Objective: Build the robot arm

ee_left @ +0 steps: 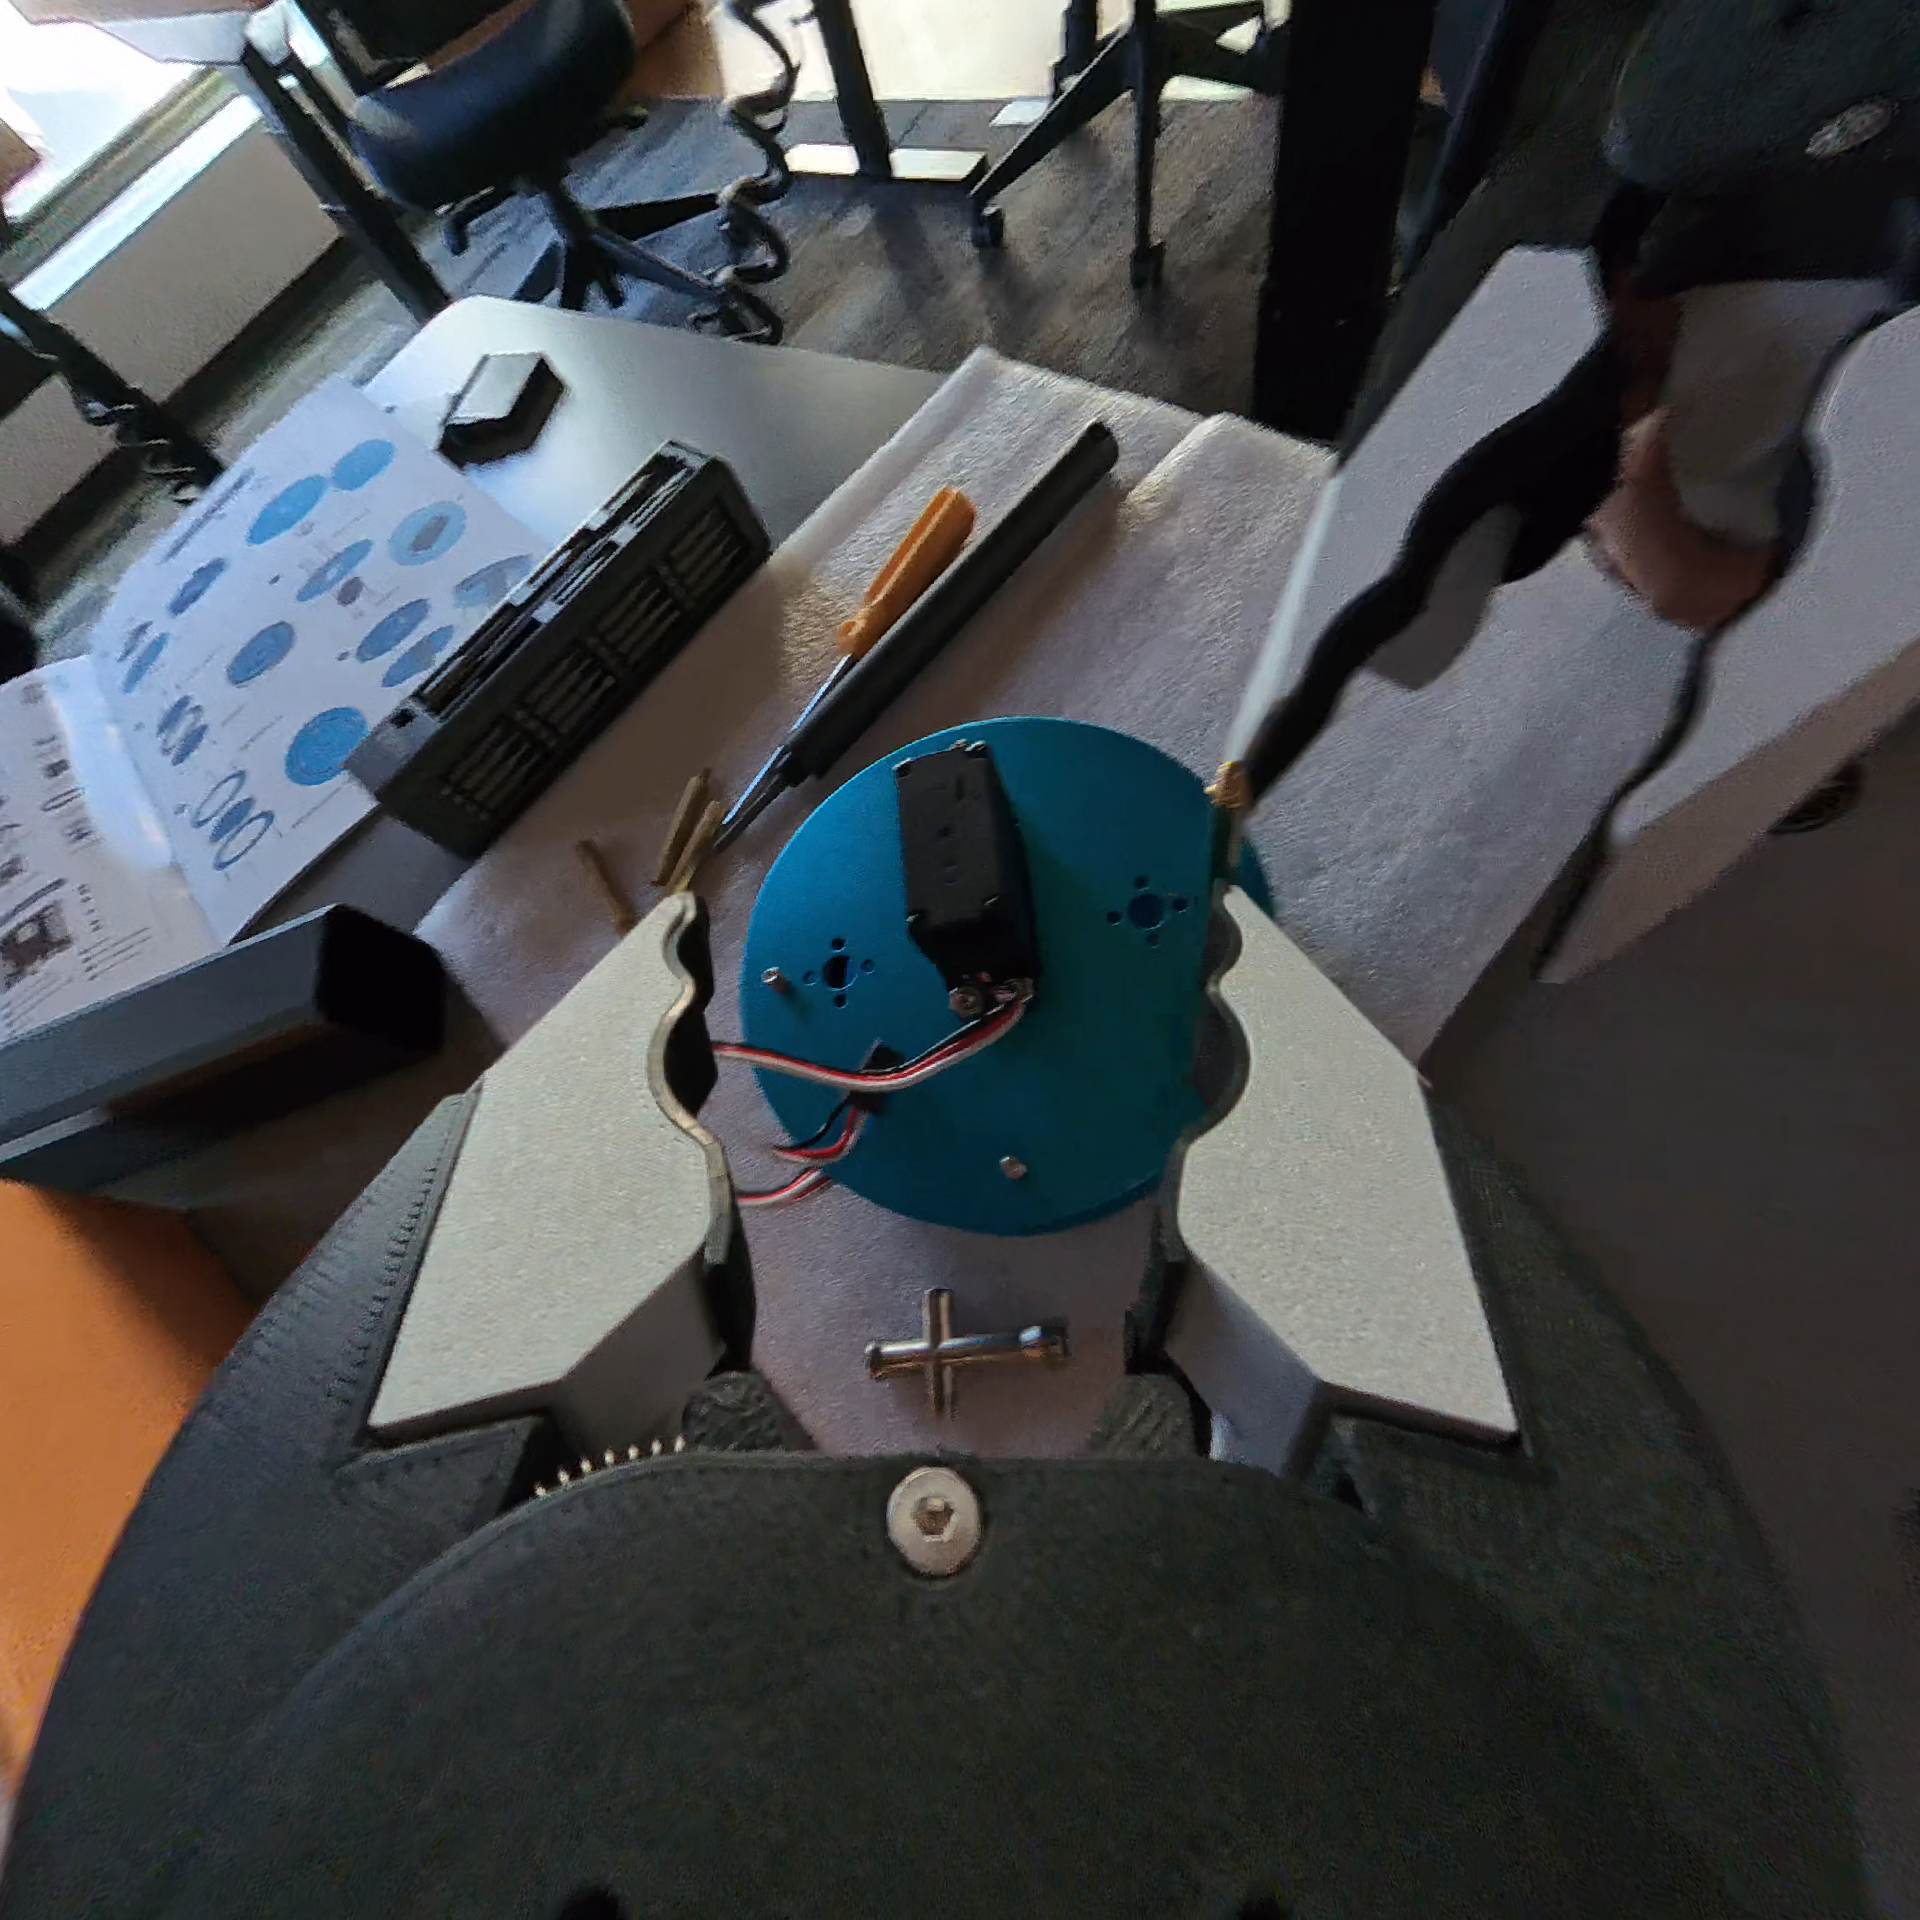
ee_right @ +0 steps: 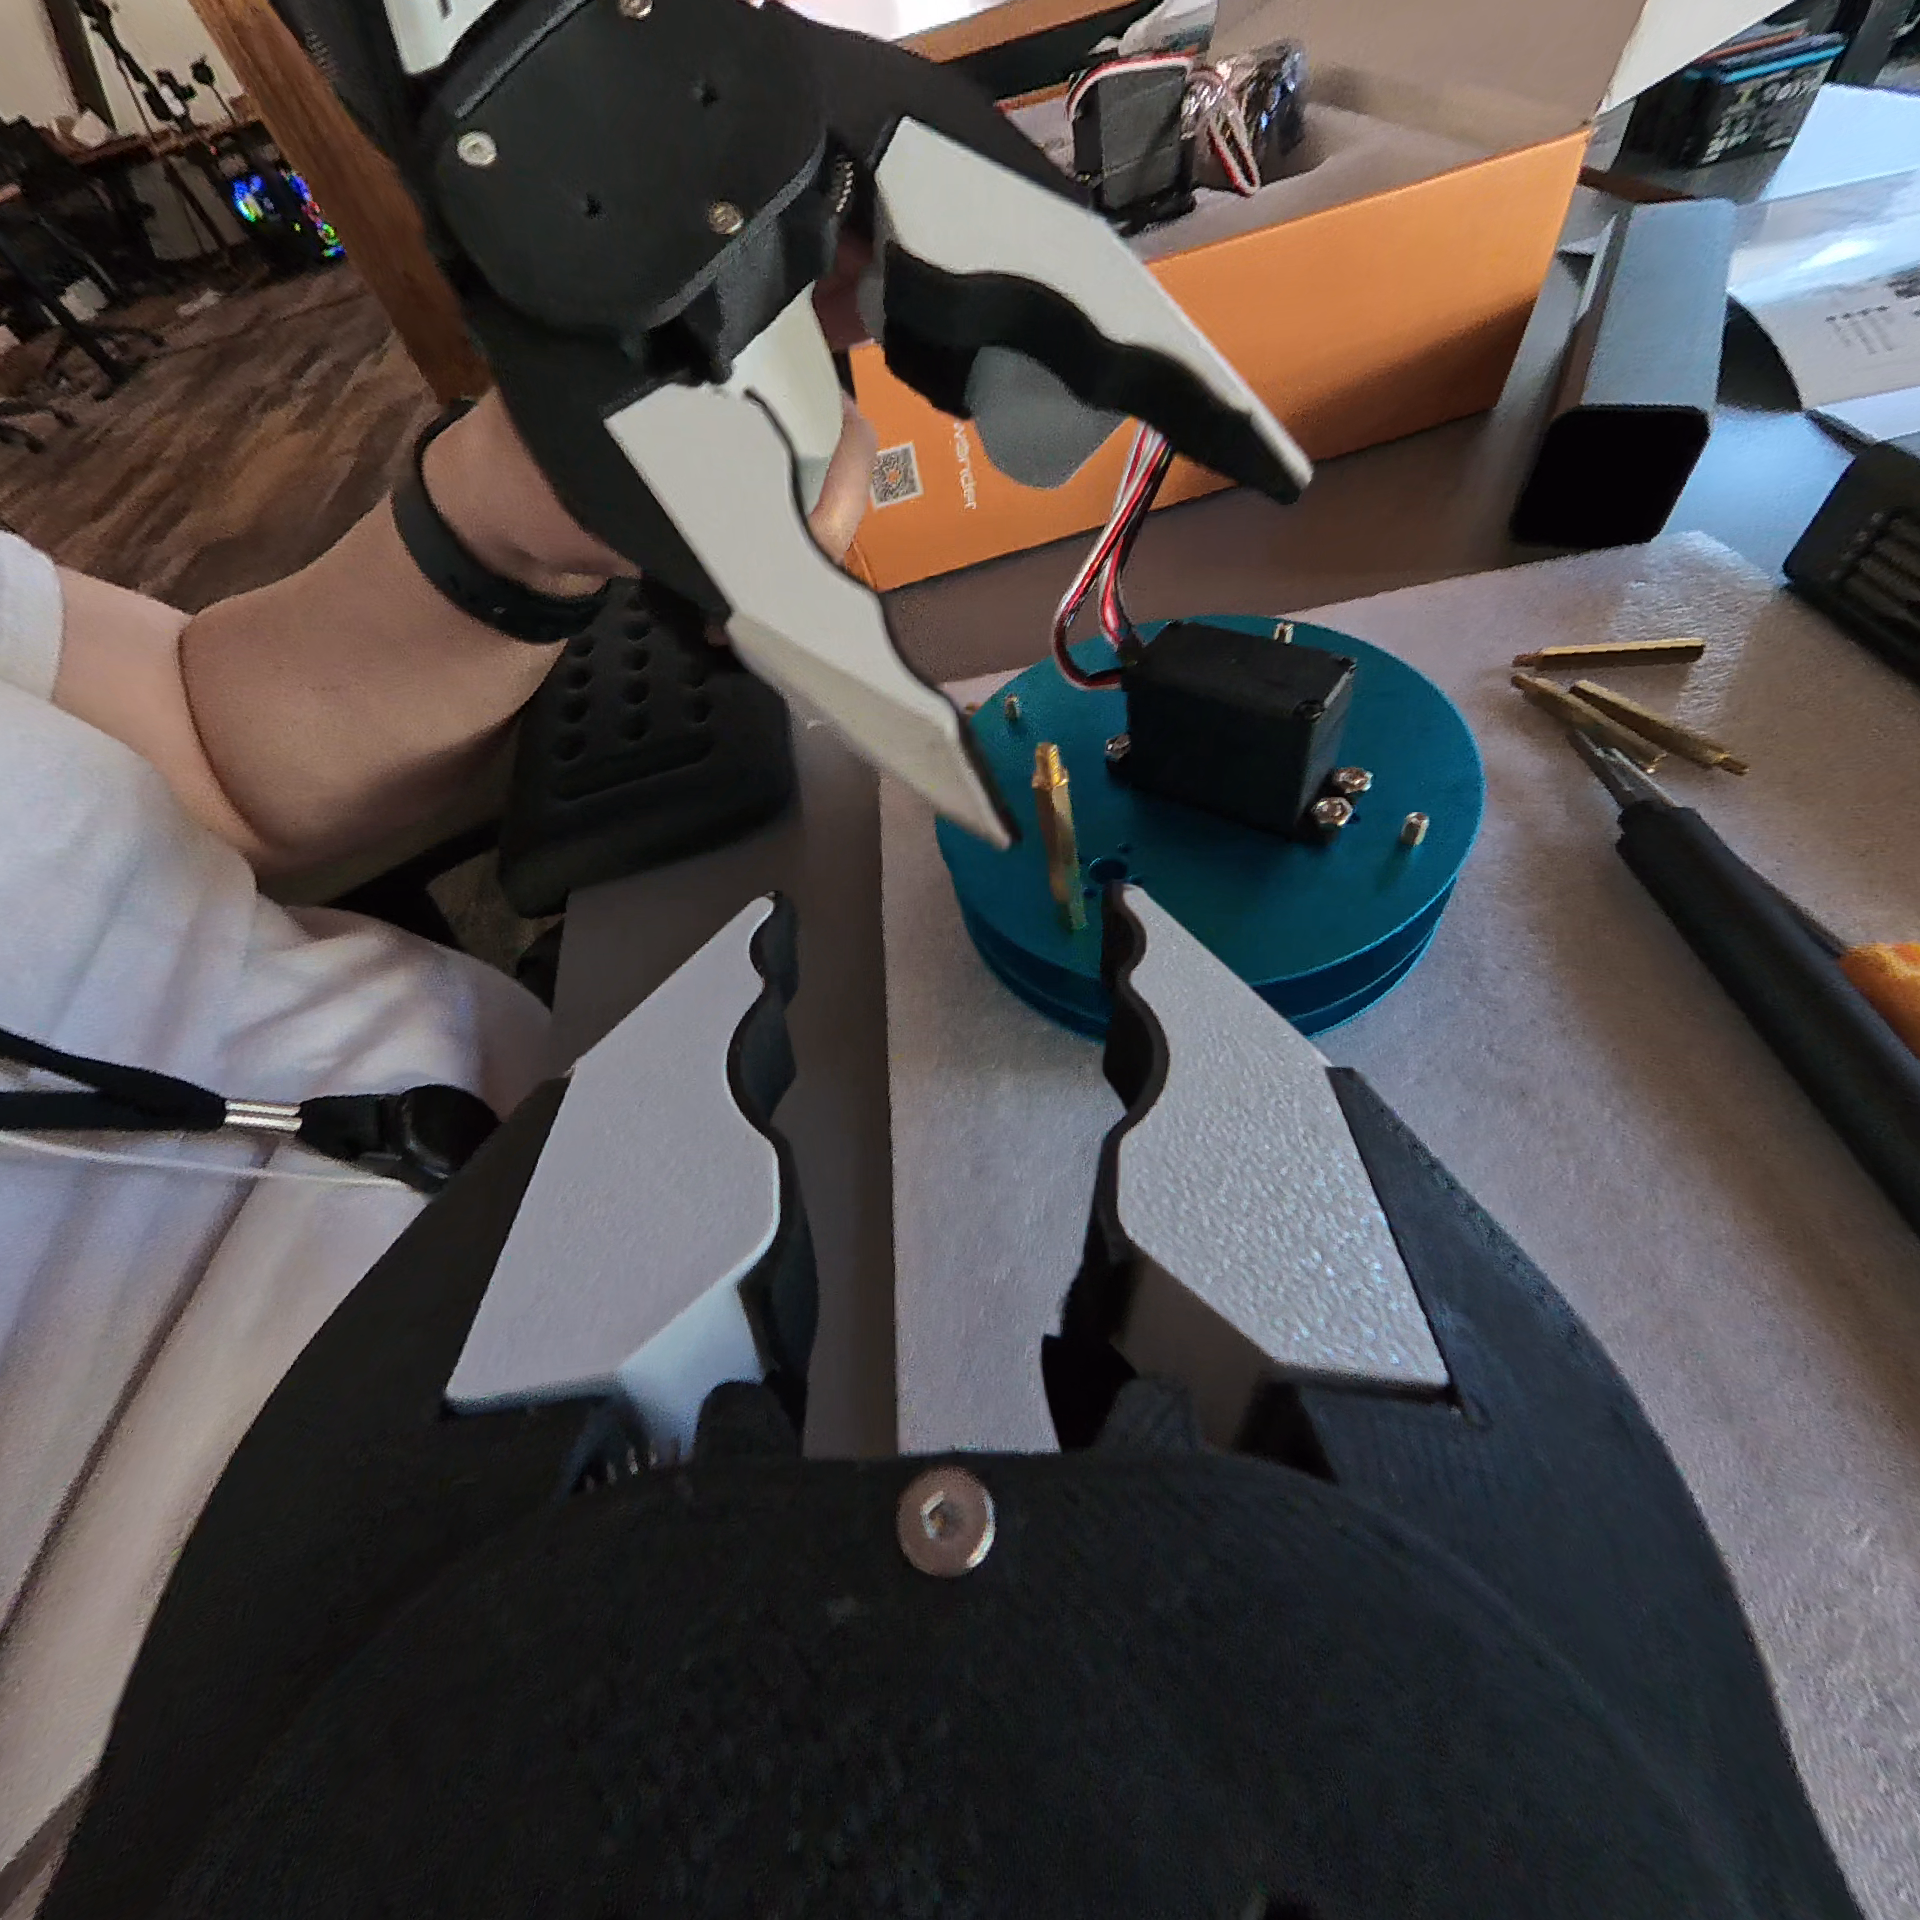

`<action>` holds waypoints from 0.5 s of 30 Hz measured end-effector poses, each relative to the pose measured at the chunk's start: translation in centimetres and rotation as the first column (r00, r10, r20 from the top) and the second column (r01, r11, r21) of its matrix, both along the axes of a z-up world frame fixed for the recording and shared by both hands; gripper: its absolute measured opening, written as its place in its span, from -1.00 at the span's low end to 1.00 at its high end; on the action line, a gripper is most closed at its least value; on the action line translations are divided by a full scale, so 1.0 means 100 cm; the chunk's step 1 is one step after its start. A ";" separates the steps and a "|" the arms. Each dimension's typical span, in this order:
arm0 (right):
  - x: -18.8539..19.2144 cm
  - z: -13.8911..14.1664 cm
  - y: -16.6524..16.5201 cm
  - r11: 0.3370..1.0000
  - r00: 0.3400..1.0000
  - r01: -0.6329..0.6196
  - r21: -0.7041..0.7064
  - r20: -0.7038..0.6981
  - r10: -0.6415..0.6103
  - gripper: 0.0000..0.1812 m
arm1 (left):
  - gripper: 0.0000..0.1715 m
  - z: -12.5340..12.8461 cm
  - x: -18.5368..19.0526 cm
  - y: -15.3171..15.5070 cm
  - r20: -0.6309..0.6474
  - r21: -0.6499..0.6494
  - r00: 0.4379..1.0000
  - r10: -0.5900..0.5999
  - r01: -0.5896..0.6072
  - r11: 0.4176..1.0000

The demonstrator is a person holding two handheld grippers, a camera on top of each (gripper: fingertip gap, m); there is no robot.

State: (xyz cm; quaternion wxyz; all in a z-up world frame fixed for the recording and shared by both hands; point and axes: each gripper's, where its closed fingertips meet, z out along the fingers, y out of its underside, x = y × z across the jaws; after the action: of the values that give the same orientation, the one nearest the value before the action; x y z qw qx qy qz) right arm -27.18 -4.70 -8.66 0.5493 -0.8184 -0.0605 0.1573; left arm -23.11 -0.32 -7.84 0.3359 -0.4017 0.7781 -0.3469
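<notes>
**Two open grippers close around a blue disc with a servo**

In the left wrist view, printed sheets (ee_left: 260, 623) and a black bit case (ee_left: 582, 665) lie at left. Right of them are loose brass standoffs (ee_left: 691, 831) and a black-handled screwdriver (ee_left: 935, 592).

At centre, the left gripper (ee_left: 956, 909) has its fingers spread on either side of the blue disc (ee_left: 1091, 1039), pinching nothing. The disc carries a black servo (ee_left: 966, 862). A cross-shaped metal wrench (ee_left: 951, 1351) lies just below.

In the right wrist view, the right gripper (ee_right: 945, 909) is also spread and empty. One fingertip is just beside an upright brass standoff (ee_right: 1058, 831) on the disc; contact cannot be told.

Everything rests on a white foam mat (ee_left: 1403, 883) over a grey worktop (ee_left: 665, 395). An office chair (ee_left: 488, 104) stands on dark carpet at upper left.
</notes>
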 end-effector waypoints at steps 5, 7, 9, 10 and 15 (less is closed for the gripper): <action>-0.008 -0.004 0.007 0.999 0.999 -0.033 -0.009 0.011 0.033 -0.33 | 0.16 -0.008 0.007 -0.001 -0.016 0.059 1.000 0.013 -0.012 0.998; -0.005 -0.008 -0.001 0.999 0.999 -0.030 -0.037 0.024 0.030 -0.39 | 0.19 -0.007 0.005 0.007 -0.029 0.038 0.999 0.041 -0.040 0.998; 0.004 -0.007 -0.007 0.999 0.998 -0.004 -0.047 0.057 0.007 -0.43 | 0.08 -0.003 0.000 0.014 -0.004 0.032 0.999 0.048 -0.048 0.998; 0.011 -0.005 -0.009 0.998 0.994 0.006 -0.056 0.112 0.000 -0.47 | 0.08 0.000 -0.004 0.014 0.001 0.012 0.999 0.038 -0.038 0.999; 0.023 0.017 -0.005 0.971 0.797 -0.145 -0.192 0.558 0.229 -0.53 | 0.04 0.004 -0.023 0.020 0.030 -0.014 0.998 0.052 -0.052 0.999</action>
State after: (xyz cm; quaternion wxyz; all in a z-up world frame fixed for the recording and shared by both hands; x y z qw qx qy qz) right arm -24.85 -5.21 -6.97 0.4285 -0.8537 -0.2933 -0.0403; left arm -25.40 1.71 -7.45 0.3538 -0.4189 0.7599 -0.3492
